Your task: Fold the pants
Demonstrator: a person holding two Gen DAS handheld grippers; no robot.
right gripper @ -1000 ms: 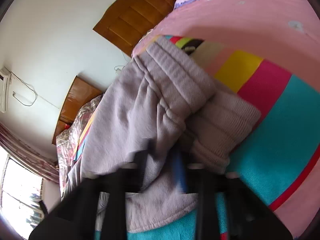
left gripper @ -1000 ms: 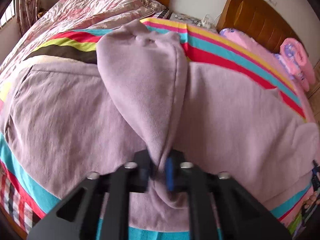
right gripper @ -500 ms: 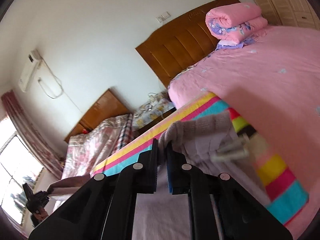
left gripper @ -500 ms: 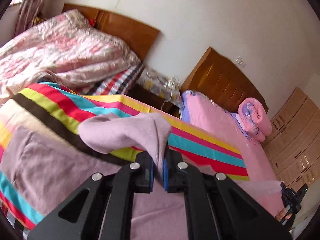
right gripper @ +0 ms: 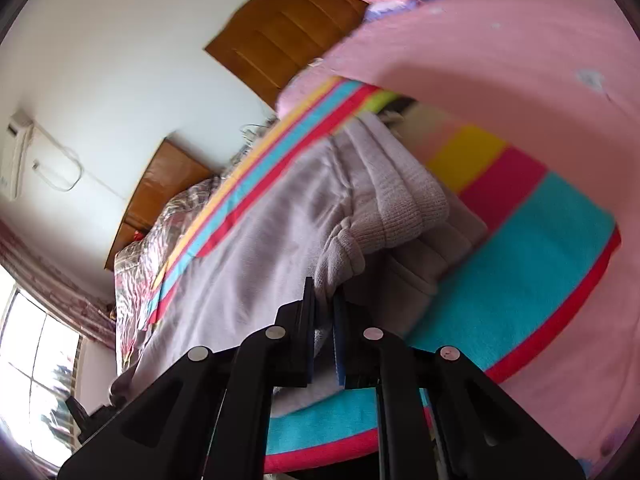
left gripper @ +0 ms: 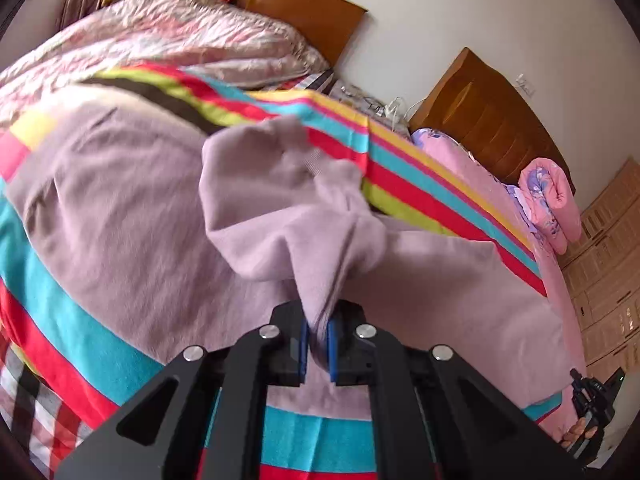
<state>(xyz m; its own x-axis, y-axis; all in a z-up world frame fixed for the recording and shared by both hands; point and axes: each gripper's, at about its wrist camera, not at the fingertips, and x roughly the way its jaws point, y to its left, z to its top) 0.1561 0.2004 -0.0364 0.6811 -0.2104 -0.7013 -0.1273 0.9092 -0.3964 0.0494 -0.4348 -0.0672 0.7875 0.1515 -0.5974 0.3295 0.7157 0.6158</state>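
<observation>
The pants (left gripper: pixel 120 200) are a soft, fuzzy mauve-grey fleece pair, spread across a brightly striped blanket (left gripper: pixel 72 320) (teal, red, yellow, lime, dark brown bands) on a bed. The fabric looks thick and a bit wrinkly, and in the right wrist view the ribbed knit waistband or cuff (right gripper: pixel 404 200) is bunched up into a chunky roll, sitting on top of the flat part of the garment.

Orientation-wise, the pants lie long-ways along the blanket's stripes. In the left wrist view they stretch from the left edge toward the lower right; in the right wrist view they run from the ribbed end near the middle away toward the window side at lower left. Which end is the waist can't be told for sure.

The left gripper (left gripper: pixel 318 340), a black two-finger tool with blue pads, is clamped tight on a pinch of the fleece, and a lifted flap (left gripper: pixel 280 200) hangs up off the rest of the pants from that pinch. The right gripper (right gripper: pixel 325 332) is likewise closed on a fold of fabric right by the ribbed roll.

Behind it all: a crumpled pink floral quilt (left gripper: pixel 180 28), wooden headboards (left gripper: pixel 480 120) and a pink sheet (right gripper: pixel 500 40).
</observation>
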